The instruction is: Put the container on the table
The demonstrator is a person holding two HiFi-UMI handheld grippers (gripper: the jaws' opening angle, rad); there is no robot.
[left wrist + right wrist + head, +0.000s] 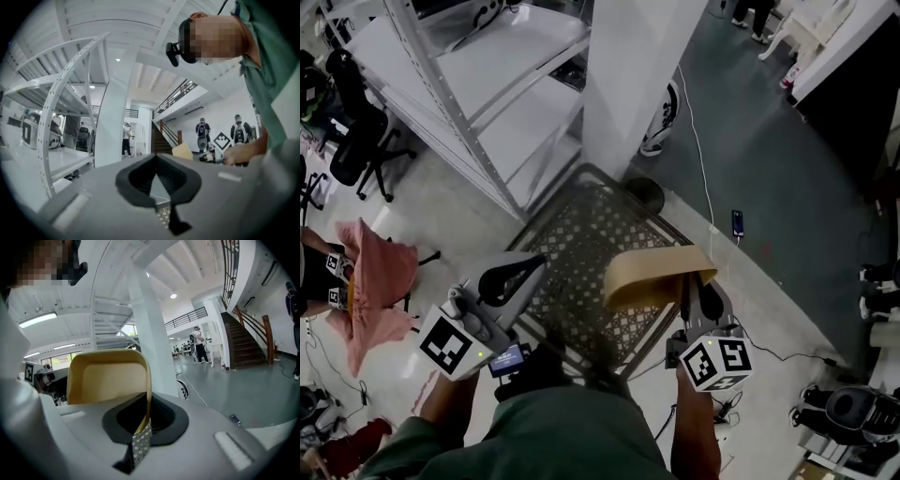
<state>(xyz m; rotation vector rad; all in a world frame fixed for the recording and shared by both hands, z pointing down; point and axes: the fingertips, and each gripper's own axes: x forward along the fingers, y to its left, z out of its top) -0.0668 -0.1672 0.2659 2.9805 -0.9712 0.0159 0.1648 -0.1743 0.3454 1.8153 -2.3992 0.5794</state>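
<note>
Right tool [696, 298] is pinching the tan shallow paper container [649, 274] by one wall, over the right side of the dark metal-mesh counter [581, 225]. Left tool [528, 269] is sitting closed, empty. Risk: the thin-wall pinch letting it swing or slip while lowering.

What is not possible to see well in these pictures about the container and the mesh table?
1. Container: lower part, right gripper view, behind the right gripper's body.
2. Mesh table: near edge and legs, head view, under the person's torso.
3. Mesh table again, left gripper view: only a sliver shows; the left gripper hides the rest.
4. Small dark object on the floor, head view: too small to identify.
</note>
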